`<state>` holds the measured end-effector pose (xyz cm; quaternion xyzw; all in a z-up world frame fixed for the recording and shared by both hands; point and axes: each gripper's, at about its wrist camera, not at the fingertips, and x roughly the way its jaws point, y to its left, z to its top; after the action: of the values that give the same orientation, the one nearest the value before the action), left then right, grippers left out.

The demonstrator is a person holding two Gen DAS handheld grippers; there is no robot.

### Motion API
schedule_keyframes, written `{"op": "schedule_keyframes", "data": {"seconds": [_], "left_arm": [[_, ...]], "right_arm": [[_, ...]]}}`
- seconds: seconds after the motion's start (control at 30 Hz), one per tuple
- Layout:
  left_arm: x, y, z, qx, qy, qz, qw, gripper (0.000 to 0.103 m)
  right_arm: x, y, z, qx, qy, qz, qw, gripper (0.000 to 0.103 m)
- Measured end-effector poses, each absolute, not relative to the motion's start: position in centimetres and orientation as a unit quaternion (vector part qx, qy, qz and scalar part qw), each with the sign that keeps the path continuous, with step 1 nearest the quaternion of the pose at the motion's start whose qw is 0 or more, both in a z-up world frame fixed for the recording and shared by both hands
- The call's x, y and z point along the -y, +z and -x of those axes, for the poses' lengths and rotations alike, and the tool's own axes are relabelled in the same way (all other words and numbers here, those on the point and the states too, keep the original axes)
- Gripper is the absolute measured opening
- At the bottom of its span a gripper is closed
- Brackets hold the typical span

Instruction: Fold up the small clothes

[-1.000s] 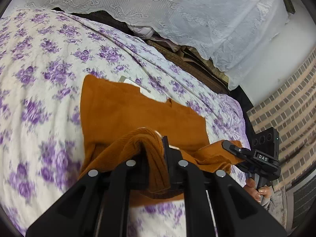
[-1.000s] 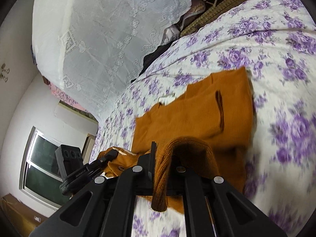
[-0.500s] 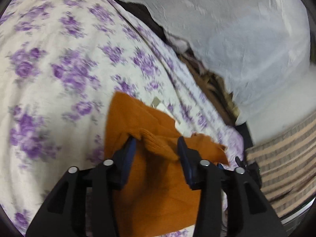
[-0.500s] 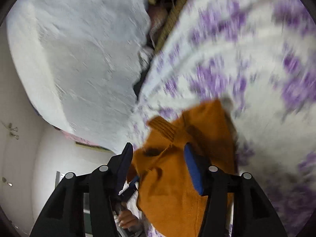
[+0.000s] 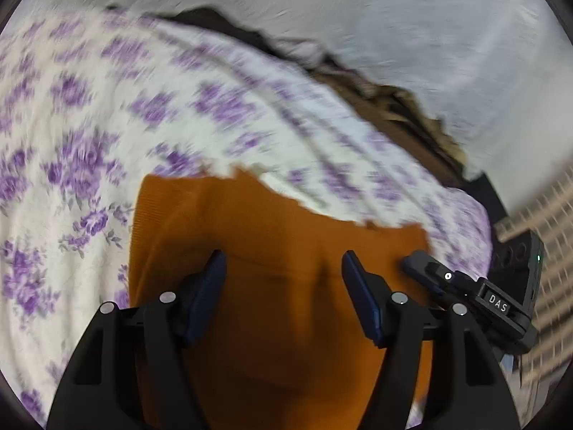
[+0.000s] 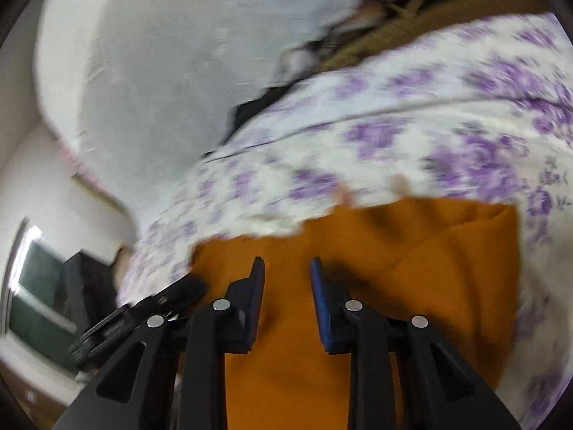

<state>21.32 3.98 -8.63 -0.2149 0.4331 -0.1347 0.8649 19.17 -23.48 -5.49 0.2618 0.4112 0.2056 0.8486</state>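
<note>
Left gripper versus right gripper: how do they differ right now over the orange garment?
The left gripper stands wide apart and its jaws are opening; the right gripper shows a much narrower gap and its jaws are closing. In the left wrist view, the right gripper sits at the garment's right edge, the left nearer its middle. Shared: both have blue pads, hang over the orange garment on the flowered sheet, and pinch no cloth.

The left gripper (image 5: pixel 283 268) tilts downward, its jaws wide and opening, nothing between them. The right gripper (image 6: pixel 287 274) tilts downward beside it, jaws narrow and closing on nothing.
</note>
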Motion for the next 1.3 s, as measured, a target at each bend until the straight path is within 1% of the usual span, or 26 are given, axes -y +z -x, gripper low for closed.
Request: {"op": "schedule_keyframes", "data": {"seconds": [0.03,0.07,0.1,0.2,0.23,0.33,0.4,0.43,0.47,0.53,0.57,0.6,0.63,0.67,0.7,0.73,0.83,0.87,0.9,0.93,0.97,1.0,1.07,1.1,1.23,1.3], "left_arm": [[-4.6,-9.3,-21.8,-0.433,-0.13,0.218,0.865,0.061],[-5.1,-9.6,-22.0,-0.428,-0.126,0.215,0.869,0.057],[-5.5,-9.7,-22.0,-0.424,-0.122,0.212,0.872,0.053],[-6.0,-9.4,-21.8,-0.421,-0.116,0.225,0.871,0.051],[-6.1,-9.0,-21.6,-0.418,-0.109,0.229,0.873,0.051],[-5.1,-7.3,-19.8,-0.397,-0.118,0.2,0.888,0.055],[-3.5,-6.4,-18.9,-0.388,-0.142,0.168,0.895,0.066],[-2.4,-6.4,-18.7,-0.387,-0.141,0.142,0.9,0.068],[-1.9,-6.7,-18.9,-0.393,-0.128,0.122,0.903,0.073],[-1.4,-8.6,-19.7,-0.415,-0.088,0.081,0.902,0.075],[-1.5,-9.5,-20.0,-0.417,-0.073,0.066,0.903,0.077],[-1.7,-9.6,-19.8,-0.412,-0.073,0.062,0.906,0.077],[-1.8,-9.2,-19.3,-0.408,-0.069,0.062,0.908,0.077],[-2.0,-8.4,-18.4,-0.399,-0.053,0.058,0.914,0.075],[-2.2,-7.9,-16.9,-0.385,-0.053,0.061,0.92,0.075],[-2.4,-7.6,-15.9,-0.378,-0.063,0.065,0.921,0.076],[-1.4,-7.1,-12.4,-0.371,-0.115,0.056,0.92,0.084],[-0.5,-7.3,-11.4,-0.372,-0.12,0.037,0.92,0.09],[0.2,-7.7,-10.8,-0.375,-0.117,0.018,0.92,0.092],[0.9,-8.3,-10.5,-0.381,-0.107,-0.005,0.918,0.092],[1.6,-9.2,-10.7,-0.394,-0.088,-0.036,0.914,0.095],[2.0,-10.0,-11.0,-0.408,-0.075,-0.051,0.909,0.097],[1.9,-10.0,-11.5,-0.413,-0.072,-0.045,0.907,0.097],[1.7,-9.9,-11.4,-0.411,-0.069,-0.04,0.908,0.097],[0.0,-8.8,-9.3,-0.39,-0.066,0.0,0.918,0.097],[-1.1,-8.1,-8.3,-0.377,-0.071,0.035,0.923,0.097]], "right_arm": [[24.3,-6.2,-19.6,-0.414,0.189,-0.266,0.85,0.003],[25.6,-6.9,-19.9,-0.418,0.168,-0.272,0.85,0.0],[26.5,-7.2,-19.9,-0.416,0.158,-0.281,0.85,0.0],[29.2,-7.3,-19.1,-0.398,0.141,-0.323,0.847,0.0],[29.3,-7.0,-18.7,-0.392,0.14,-0.319,0.852,0.005],[26.9,-5.1,-17.1,-0.376,0.162,-0.276,0.87,0.005],[24.4,-4.0,-16.2,-0.371,0.197,-0.245,0.874,0.006],[23.2,-3.7,-16.1,-0.374,0.212,-0.234,0.872,0.008],[22.0,-3.9,-15.9,-0.384,0.225,-0.223,0.867,0.014],[21.0,-5.1,-15.8,-0.406,0.218,-0.21,0.862,0.026],[21.1,-6.5,-16.0,-0.425,0.198,-0.199,0.861,0.011],[21.5,-7.3,-16.1,-0.429,0.191,-0.2,0.86,0.001],[22.4,-7.6,-15.9,-0.425,0.178,-0.211,0.862,0.0],[23.0,-7.2,-15.5,-0.422,0.172,-0.226,0.861,0.001],[23.4,-6.6,-14.8,-0.413,0.164,-0.232,0.865,0.006],[23.6,-5.9,-13.7,-0.398,0.16,-0.229,0.874,0.007],[22.9,-4.6,-10.6,-0.38,0.181,-0.211,0.882,0.007],[22.6,-4.7,-9.4,-0.383,0.192,-0.209,0.879,0.008],[22.3,-5.0,-8.5,-0.391,0.2,-0.202,0.875,0.01],[21.6,-5.4,-8.0,-0.4,0.203,-0.197,0.872,0.016],[21.3,-6.2,-7.9,-0.415,0.202,-0.19,0.867,0.02],[21.2,-7.1,-7.7,-0.431,0.194,-0.185,0.862,0.019],[21.7,-7.7,-7.5,-0.429,0.189,-0.188,0.863,0.013],[22.0,-7.5,-7.4,-0.428,0.185,-0.196,0.863,0.014],[23.4,-6.3,-5.3,-0.402,0.167,-0.208,0.876,0.023],[24.4,-6.2,-4.9,-0.393,0.158,-0.219,0.879,0.025]]}}
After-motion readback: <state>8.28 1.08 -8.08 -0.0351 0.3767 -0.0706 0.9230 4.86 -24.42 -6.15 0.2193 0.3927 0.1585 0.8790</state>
